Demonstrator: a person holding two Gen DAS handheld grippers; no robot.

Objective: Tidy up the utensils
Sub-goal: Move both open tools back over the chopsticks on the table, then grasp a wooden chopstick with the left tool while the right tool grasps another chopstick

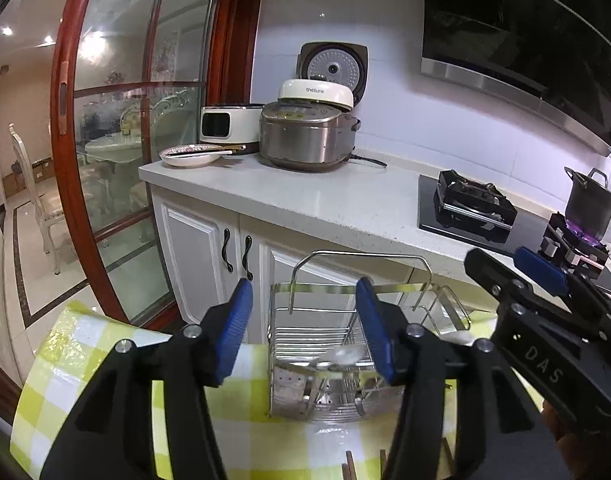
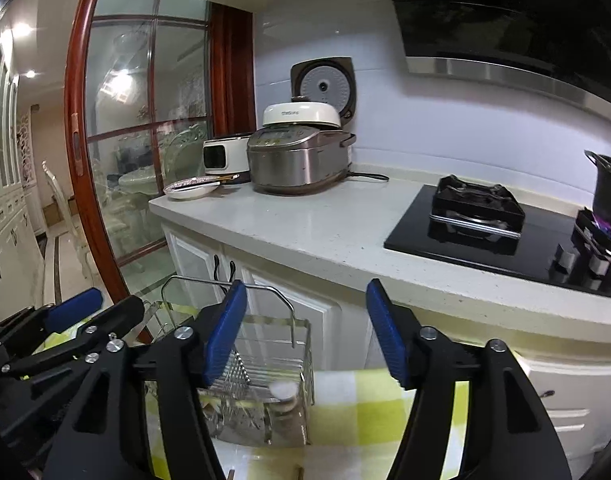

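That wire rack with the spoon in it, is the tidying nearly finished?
Partly, it seems. A white spoon already sits in the metal rack on the checked cloth. Nothing is in hand: the left gripper and right gripper are both open. Chopstick-like ends at the bottom edge may remain.

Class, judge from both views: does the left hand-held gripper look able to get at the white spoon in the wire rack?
Probably yes. The left hand-held gripper is open just above the rack, whose top is open, and nothing covers the spoon.
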